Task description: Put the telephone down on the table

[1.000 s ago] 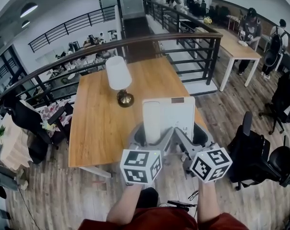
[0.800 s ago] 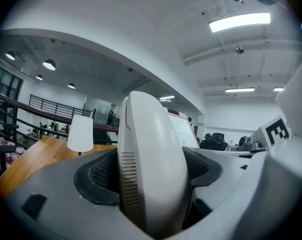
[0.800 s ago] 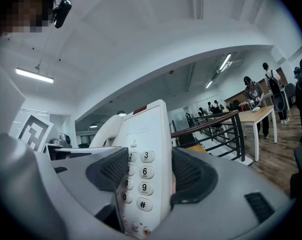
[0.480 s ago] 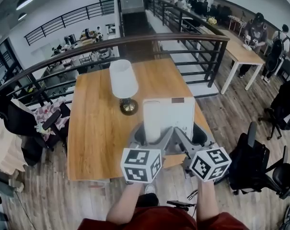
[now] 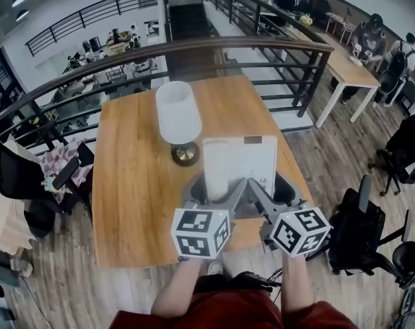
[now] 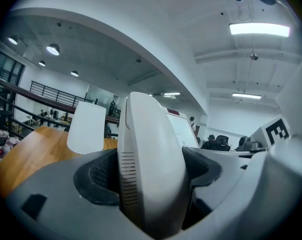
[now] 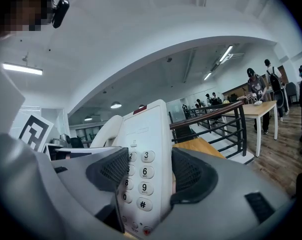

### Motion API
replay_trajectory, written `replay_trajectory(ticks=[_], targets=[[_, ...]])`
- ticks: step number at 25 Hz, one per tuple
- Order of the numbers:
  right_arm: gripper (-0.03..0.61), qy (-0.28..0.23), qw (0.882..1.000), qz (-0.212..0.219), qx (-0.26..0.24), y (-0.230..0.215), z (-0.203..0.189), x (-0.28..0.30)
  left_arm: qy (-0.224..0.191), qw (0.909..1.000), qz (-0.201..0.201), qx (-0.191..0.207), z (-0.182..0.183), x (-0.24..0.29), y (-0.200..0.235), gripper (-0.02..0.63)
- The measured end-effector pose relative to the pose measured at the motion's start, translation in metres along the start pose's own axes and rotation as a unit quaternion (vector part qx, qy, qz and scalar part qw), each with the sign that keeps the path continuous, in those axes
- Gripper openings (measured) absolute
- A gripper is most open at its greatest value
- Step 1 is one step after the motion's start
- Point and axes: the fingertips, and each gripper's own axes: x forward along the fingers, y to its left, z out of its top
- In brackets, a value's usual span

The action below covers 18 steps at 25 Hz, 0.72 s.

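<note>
Nearest, the person's forearms reach fwd. The left hand-held gripper is clamped on the white handset, which stands upright btwn its dark pads. The right hand-held gripper is clamped on the telephone body, keypad facing its camera, one pad on either edge. In head view the handset lies along the telephone's left side w/ both tools side by side at its near end. All of it is over the near right part of the wooden table; can't tell if the base touches the top. Just beyond, approx table ctr, stands a lamp w/ white shade and brass foot. Past the far edge runs a dark railing. A black office chair stands on the floor at right. Far right, people are at a second table.
</note>
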Motion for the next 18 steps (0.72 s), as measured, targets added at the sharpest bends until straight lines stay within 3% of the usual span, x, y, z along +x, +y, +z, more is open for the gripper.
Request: replay_trajectory(ticks=[10,18], targets=[[0.273,0.049,0.998,0.002,0.036,-0.042,-0.047,0.055,0.053,0.9981,0.020,-0.025,-0.042,0.055,0.041,0.399],[0.273,0.109,0.991,0.008,0.074,-0.097,-0.097,0.099,0.111,0.9909,0.049,-0.058,-0.094,0.116,0.068,0.399]])
